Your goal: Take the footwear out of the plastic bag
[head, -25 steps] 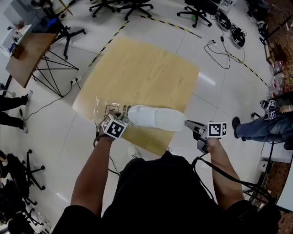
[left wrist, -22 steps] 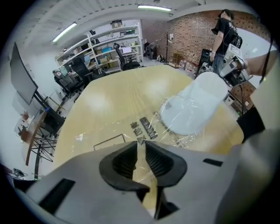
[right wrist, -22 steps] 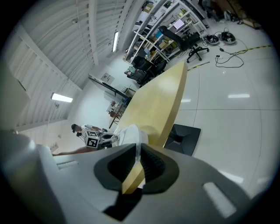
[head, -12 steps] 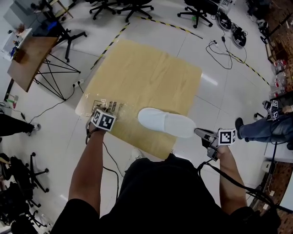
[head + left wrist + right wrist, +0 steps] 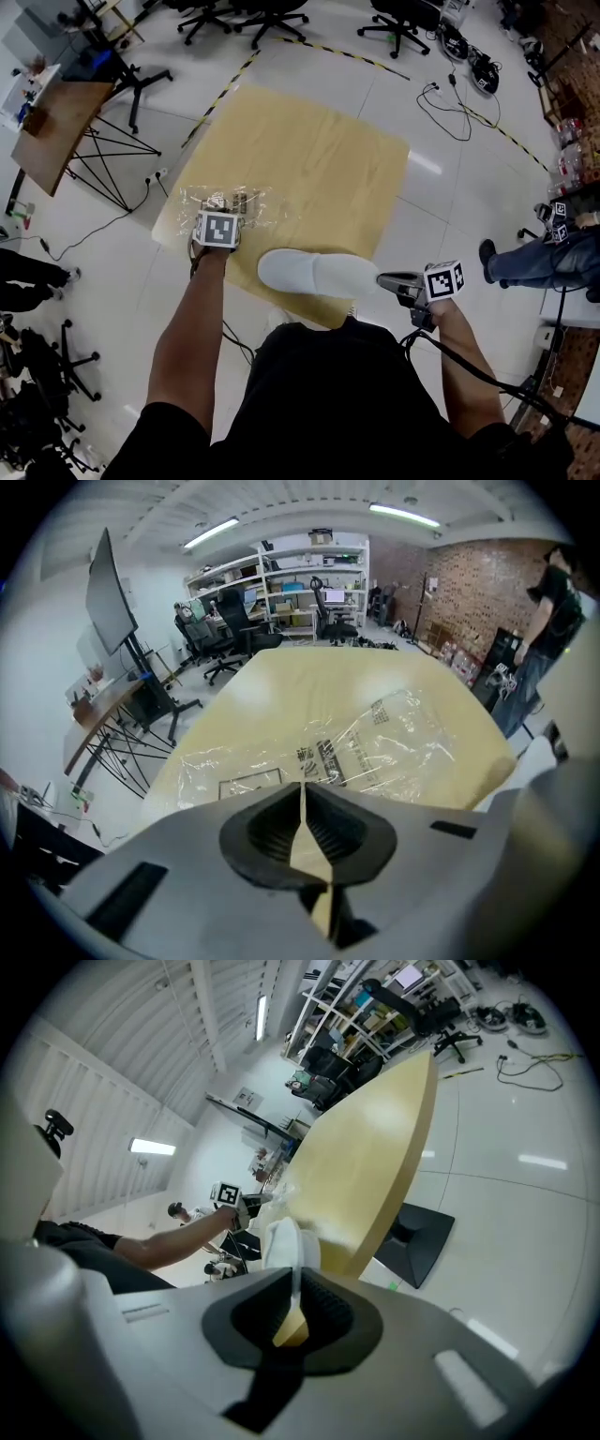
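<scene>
Nearest me, my right claw (image 5: 384,278) is clamped on one end of the white slipper (image 5: 314,272). The right gripper view shows its white rim pinched between the pads. The slipper is fully out of the bag and stretches leftward over the near edge of the yellow bench (image 5: 319,159); I can't tell whether it rests there. To its left and a little farther on, my left claw (image 5: 302,797) has just been closing. Its pads now meet at the tips, with nothing I can see between them. Just beyond it, the clear plastic bag (image 5: 234,201) lies on the bench with its print showing, apart from the slipper. Farther off, office chairs (image 5: 244,14) stand on the white floor (image 5: 450,178).
</scene>
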Tool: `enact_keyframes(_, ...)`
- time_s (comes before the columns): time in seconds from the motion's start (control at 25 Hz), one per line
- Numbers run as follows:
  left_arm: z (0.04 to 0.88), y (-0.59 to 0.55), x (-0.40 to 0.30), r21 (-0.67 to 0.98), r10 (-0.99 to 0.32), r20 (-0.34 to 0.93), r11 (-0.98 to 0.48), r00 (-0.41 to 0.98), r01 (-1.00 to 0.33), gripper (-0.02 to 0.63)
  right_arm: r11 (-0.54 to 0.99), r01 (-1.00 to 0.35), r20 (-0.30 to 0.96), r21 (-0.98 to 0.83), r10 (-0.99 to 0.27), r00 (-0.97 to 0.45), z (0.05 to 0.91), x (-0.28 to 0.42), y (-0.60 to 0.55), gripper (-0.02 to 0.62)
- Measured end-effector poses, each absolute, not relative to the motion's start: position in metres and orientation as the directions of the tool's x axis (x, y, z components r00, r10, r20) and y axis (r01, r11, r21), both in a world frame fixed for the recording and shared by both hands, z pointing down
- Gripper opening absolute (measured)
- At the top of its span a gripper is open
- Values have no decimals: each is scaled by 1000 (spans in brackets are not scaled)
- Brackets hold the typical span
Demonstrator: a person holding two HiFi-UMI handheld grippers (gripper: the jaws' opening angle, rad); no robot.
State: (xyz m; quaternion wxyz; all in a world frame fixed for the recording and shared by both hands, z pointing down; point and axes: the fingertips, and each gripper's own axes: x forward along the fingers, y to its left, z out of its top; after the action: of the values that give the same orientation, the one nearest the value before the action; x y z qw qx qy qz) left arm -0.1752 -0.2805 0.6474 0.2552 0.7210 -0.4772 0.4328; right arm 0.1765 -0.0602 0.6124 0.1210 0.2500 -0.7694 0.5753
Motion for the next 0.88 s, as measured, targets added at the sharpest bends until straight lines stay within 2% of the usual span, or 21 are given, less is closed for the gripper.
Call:
enact_keyframes(0.16,643,-280,-130,65,-456,851,-401,260,-914,23,207,-529,482,-823,-238,-843,616,151,-73,32)
enact_keyframes(0.44,633,-275,-76,178,-428,806,-483,409,-857,31,241,-576,523,-781,-252,-814,626,121,-98,35)
enact_keyframes(0.52,630,-273,-69,217,-416,789,-502,453,-838,50,253,-617,563,-745,-257,-786,631,114,-105,39)
enact_keyframes(0.6,626,-270,-68,244,-397,785,-509,476,-826,101,280,-672,615,-685,-273,-740,633,109,-112,44)
enact_keyframes(0.64,623,-269,-69,245,-396,784,-509,478,-825,116,298,-698,639,-651,-282,-716,634,108,-116,57)
enact_keyframes(0.68,619,-268,-71,242,-404,780,-510,478,-825,120,315,-721,660,-617,-292,-692,634,108,-118,98)
enact_keyframes(0.76,607,-266,-76,239,-431,760,-512,487,-825,127,342,-764,699,-547,-316,-642,633,111,-120,232)
enact_keyframes(0.88,586,-256,-84,265,-462,705,-532,538,-804,124,355,-818,729,-453,-380,-569,623,119,-115,242)
